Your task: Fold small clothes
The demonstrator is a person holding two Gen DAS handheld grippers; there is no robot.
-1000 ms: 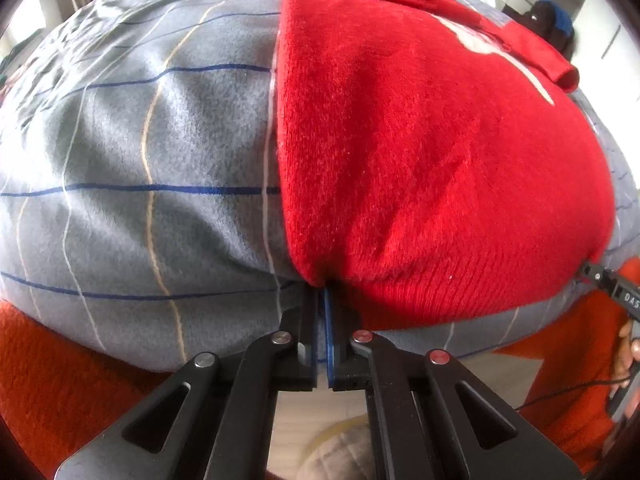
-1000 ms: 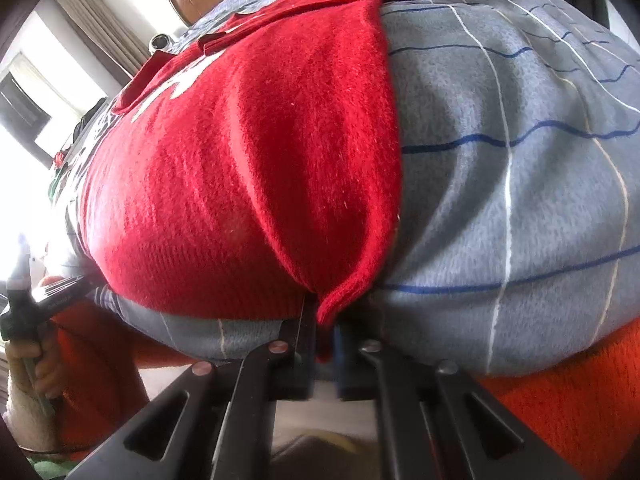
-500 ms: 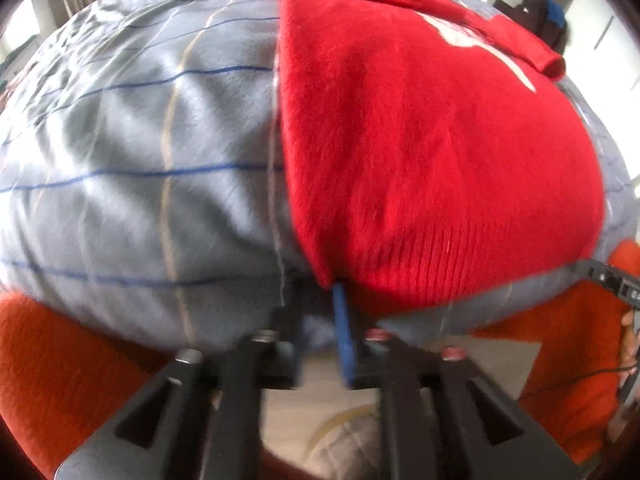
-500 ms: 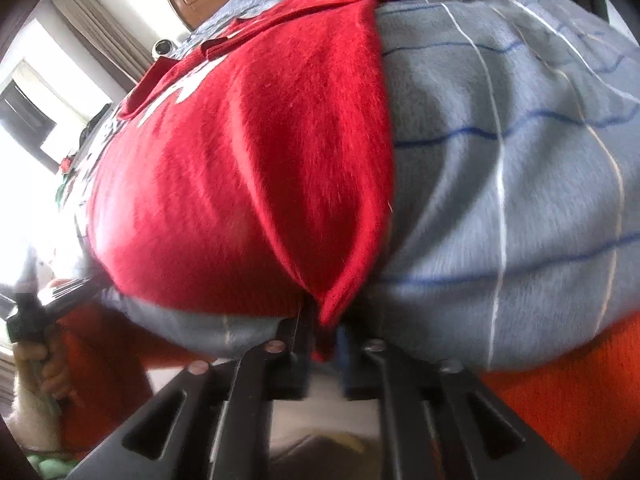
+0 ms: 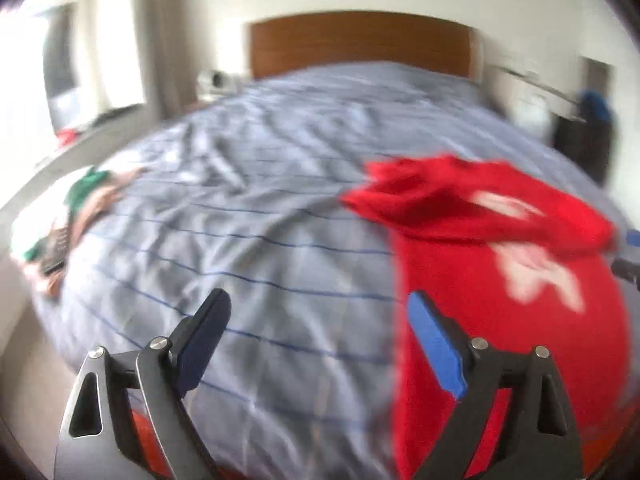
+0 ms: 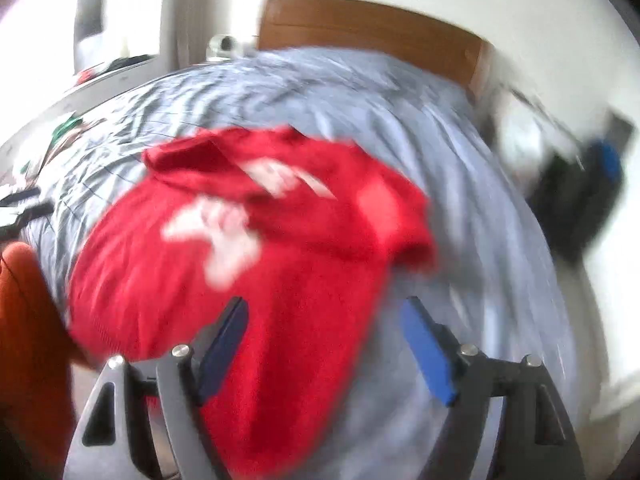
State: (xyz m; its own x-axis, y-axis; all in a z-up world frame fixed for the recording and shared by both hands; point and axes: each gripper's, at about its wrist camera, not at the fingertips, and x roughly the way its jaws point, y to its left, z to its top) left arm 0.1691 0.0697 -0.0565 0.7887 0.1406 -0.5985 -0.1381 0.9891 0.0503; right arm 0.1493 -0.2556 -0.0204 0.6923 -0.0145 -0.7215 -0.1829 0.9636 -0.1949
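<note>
A red sweater (image 5: 500, 300) with white lettering lies flat on the grey striped bed cover (image 5: 260, 220), its sleeves folded across the chest. It also shows in the right wrist view (image 6: 248, 264). My left gripper (image 5: 318, 344) is open and empty, raised above the sweater's left edge. My right gripper (image 6: 324, 344) is open and empty, raised above the sweater's lower right part. Both views are blurred by motion.
A wooden headboard (image 5: 360, 44) stands at the far end of the bed. Green and pink clothes (image 5: 80, 200) lie at the bed's left edge. A dark bag with something blue (image 6: 584, 200) sits to the right. An orange cloth (image 6: 28, 340) is at the near left.
Both grippers let go of the sweater's bottom corners, opened wide and lifted up and back, so the whole bed is now in view.
</note>
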